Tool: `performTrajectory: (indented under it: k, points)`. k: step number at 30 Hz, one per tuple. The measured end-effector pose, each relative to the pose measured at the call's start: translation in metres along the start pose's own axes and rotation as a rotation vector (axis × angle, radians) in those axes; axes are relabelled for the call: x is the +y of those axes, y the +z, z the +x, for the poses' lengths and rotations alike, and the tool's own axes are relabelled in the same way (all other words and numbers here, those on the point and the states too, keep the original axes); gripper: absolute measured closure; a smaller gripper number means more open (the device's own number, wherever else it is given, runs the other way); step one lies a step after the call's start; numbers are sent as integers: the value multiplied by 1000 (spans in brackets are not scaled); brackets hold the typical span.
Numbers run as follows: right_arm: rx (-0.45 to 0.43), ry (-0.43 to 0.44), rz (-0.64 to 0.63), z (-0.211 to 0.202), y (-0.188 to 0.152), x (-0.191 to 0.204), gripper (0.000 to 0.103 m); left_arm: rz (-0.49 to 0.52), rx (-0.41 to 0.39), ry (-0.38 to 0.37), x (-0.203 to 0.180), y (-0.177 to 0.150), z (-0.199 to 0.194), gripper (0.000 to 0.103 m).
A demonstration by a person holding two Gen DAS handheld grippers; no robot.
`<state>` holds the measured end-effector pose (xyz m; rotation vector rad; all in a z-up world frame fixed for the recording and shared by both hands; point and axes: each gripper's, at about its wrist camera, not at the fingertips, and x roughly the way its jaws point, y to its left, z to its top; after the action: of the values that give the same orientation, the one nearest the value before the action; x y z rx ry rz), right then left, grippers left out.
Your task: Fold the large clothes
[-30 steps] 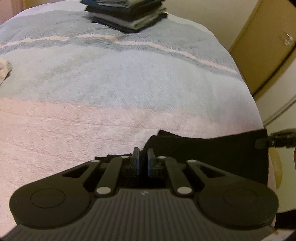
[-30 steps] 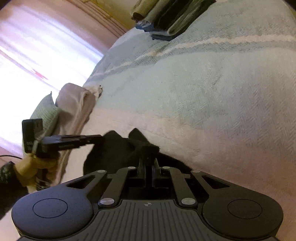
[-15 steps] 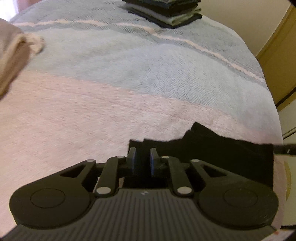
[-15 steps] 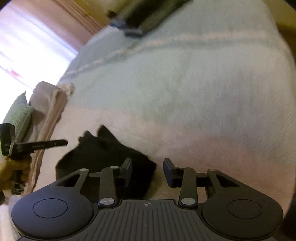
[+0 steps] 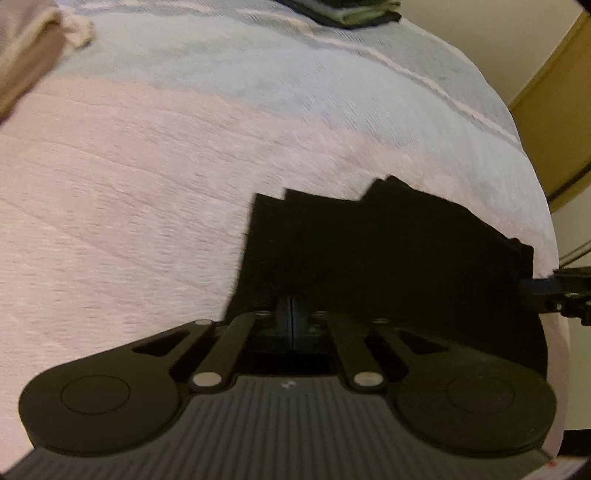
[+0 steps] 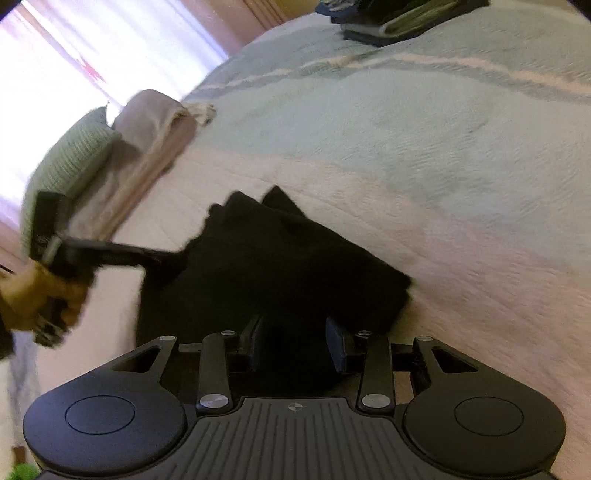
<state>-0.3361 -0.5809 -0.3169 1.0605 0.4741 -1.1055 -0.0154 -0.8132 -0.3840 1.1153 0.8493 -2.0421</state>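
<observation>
Bed (image 5: 147, 206): pink and pale-blue cover. Black garment (image 5: 388, 251), folded, lies on pink part nr the edge. Stack of folded clothes (image 6: 399, 18) at far end. Left gripper (image 5: 291, 314): jaws have just closed, pinched together at garment's near edge. Right gripper (image 6: 295, 347): jaws apart, partway, over garment, pads not pressing it.
</observation>
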Motion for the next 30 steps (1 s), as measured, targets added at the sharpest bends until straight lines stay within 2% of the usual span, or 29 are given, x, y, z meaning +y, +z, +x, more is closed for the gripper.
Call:
performTrajectory:
  k: [2,5,7,9,13,16,18,20,22,24,30]
  points:
    - [7,-38,-27,-17,-5,18,68,1,1,24,2,-6,-16,100]
    - [4,42,-76,-33,-19,57,68,37,-6,48,-3,-22,-49,95]
    - [17,95,-108,-28,-32,79,68,50,-11,41,-12,-32,-64,95]
    - [30,101,-121,-12,-47,92,68,66,-26,33,-19,-44,-67,95]
    - [33,60,-62,11,-73,75,68,73,-65,24,-17,-59,-41,94]
    - [15,6,-116,-1,-87,77,67,79,-67,38,-14,-68,-25,93]
    - [26,-43,-162,-11,-95,89,66,74,-65,62,-13,-73,-31,93]
    - [40,-74,-205,-19,-101,104,56,86,-38,113,-15,-75,-37,93]
    - [46,-92,-256,-23,-104,121,51,100,2,155,-17,-76,-45,92]
    - [58,-98,-302,-21,-105,135,50,108,24,181,-18,-76,-54,92]
    - [88,-83,-360,-13,-97,159,49,89,28,193,-19,-80,-79,92]
